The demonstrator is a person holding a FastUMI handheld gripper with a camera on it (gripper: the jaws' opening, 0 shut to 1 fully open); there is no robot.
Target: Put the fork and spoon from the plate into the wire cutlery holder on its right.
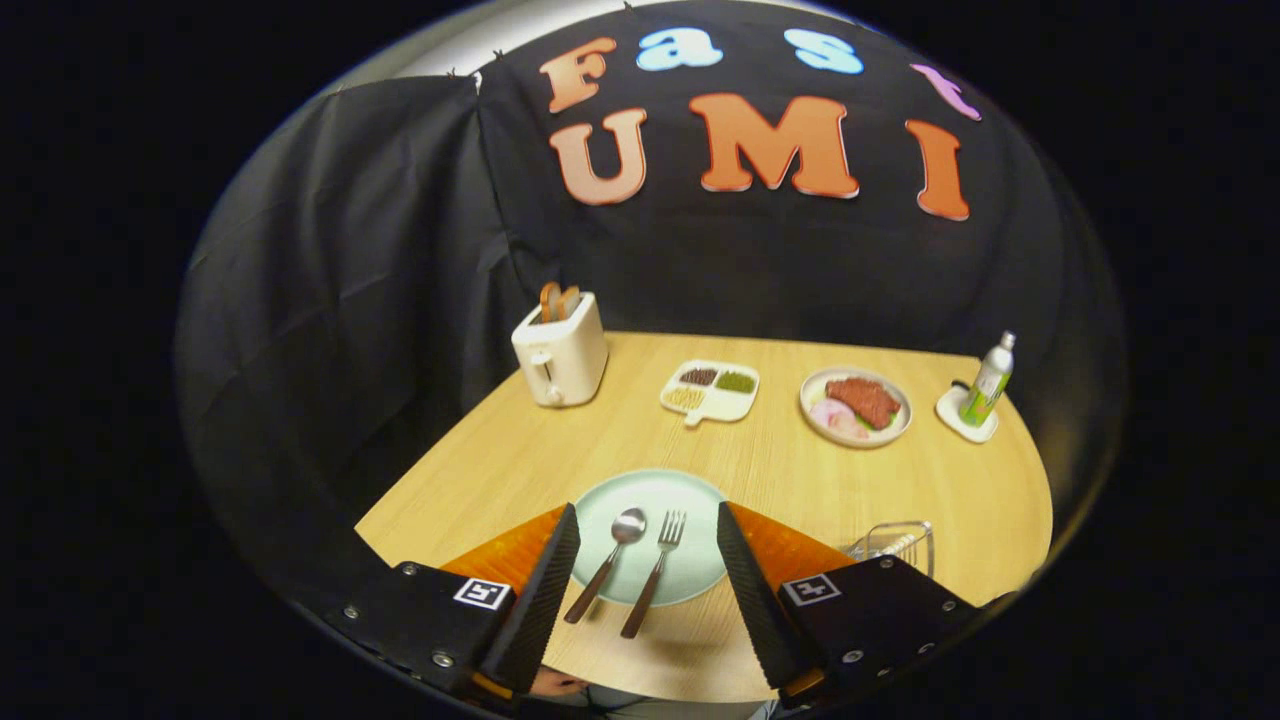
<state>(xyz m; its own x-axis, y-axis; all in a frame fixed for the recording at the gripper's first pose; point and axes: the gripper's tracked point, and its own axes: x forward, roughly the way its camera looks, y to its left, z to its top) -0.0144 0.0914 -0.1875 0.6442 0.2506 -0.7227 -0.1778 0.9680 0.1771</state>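
A pale green plate (680, 495) lies on the wooden table just ahead of my fingers. On it rest a spoon (612, 556) and, to its right, a fork (657, 567), both with brown handles that reach over the plate's near rim toward me. The wire cutlery holder (895, 542) stands to the right of the plate, partly hidden behind my right finger. My gripper (648, 530) is open, held above the table. The spoon and fork lie in the gap between the two fingers (552, 590), untouched.
An orange placemat (510, 548) lies under the plate. Farther back stand a white toaster (560, 350) with bread, a divided dish (712, 388) of food, a plate of meat (856, 405) and a green bottle (988, 382) on a coaster.
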